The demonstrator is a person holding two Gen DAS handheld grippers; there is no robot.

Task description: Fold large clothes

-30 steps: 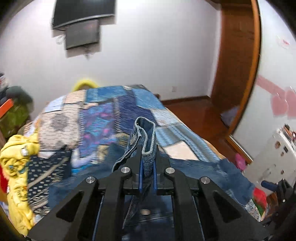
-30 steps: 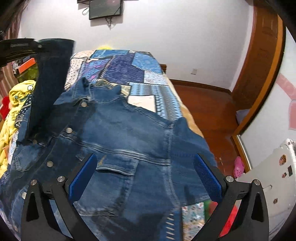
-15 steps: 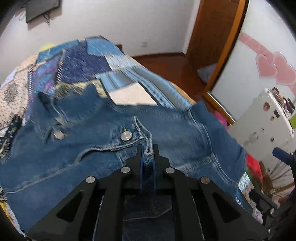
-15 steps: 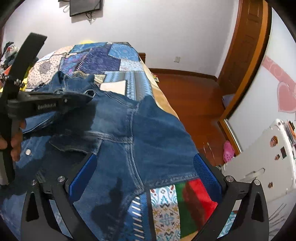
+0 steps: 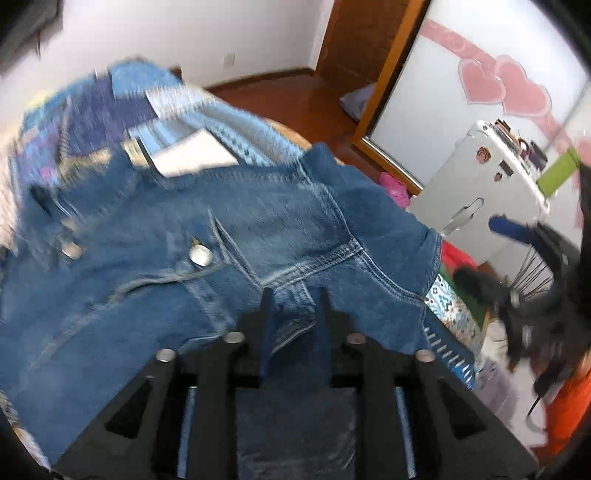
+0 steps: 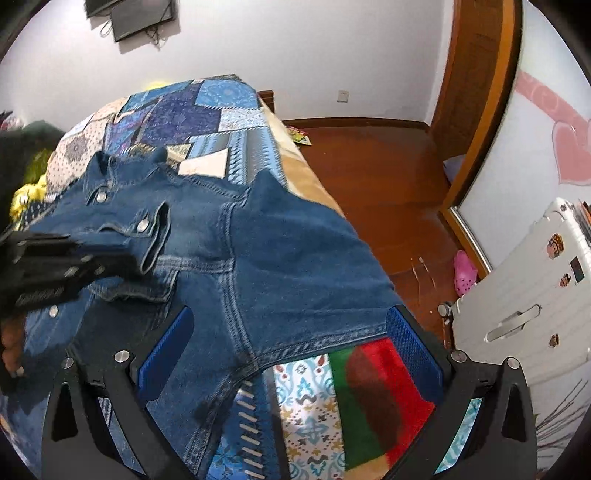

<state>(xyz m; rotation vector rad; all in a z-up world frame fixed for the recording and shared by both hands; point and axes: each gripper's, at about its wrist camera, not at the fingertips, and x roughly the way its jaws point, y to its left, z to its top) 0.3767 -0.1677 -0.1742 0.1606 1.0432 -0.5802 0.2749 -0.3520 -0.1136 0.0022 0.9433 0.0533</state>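
Note:
A blue denim jacket [image 5: 258, 221] [image 6: 295, 258] lies front up on the patchwork bedspread [image 6: 207, 110], with one sleeve folded across its chest. My left gripper [image 5: 294, 295] points down at the jacket and its jaws are opening. The sleeve cuff [image 6: 155, 236] lies loosely between them, and the pads stand apart from it. From the right wrist view the left gripper [image 6: 122, 264] comes in from the left, with a hand [image 6: 11, 343] behind it. My right gripper [image 6: 290, 314] is wide open over the jacket's side and hem, holding nothing.
The bed's edge falls to a wooden floor [image 6: 369, 166] on the right. A white suitcase [image 6: 535, 295] and a pink shoe [image 6: 464, 275] stand beside the bed. Yellow clothes [image 6: 26, 195] are piled at the far left. A dark screen [image 6: 144, 18] hangs on the wall.
My left gripper carried the sleeve down onto the jacket front, and its jaws, shut on the cuff before, have parted. My right gripper shifted towards the jacket's hem and the bed's edge.

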